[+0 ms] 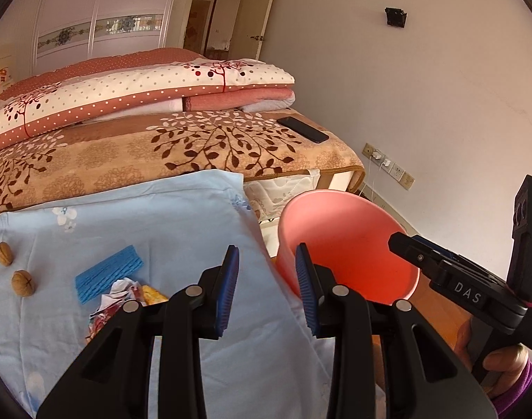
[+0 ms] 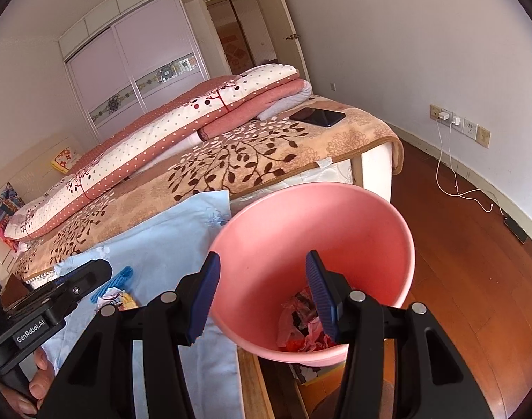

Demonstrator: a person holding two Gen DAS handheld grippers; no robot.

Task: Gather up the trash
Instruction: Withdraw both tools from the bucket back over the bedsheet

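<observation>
The trash still to collect lies on the light blue sheet (image 1: 143, 223) spread at the bed's edge: a crumpled wrapper (image 1: 121, 295) at about 8 o'clock in the left wrist view, a blue foam net (image 1: 107, 274) touching it just above, and two walnuts (image 1: 4, 253) further out toward 9 o'clock. They sit in a loose cluster near the edge, probably so each can be carried across to the pink bin (image 2: 311, 244), which stands just beside the bed on the floor and is tilted with its mouth toward the hands. Some scraps (image 2: 301, 328) already lie at its bottom. The right tongs (image 2: 262, 295) hang over the bin's mouth, jaws parted about halfway with nothing between them, which suits having just let something drop. The left tongs (image 1: 267, 288) are open and empty too, held between sheet and bin. A black phone (image 1: 302, 129) rests on the brown leaf blanket (image 1: 196, 146) at 1 o'clock, well apart from the trash.
</observation>
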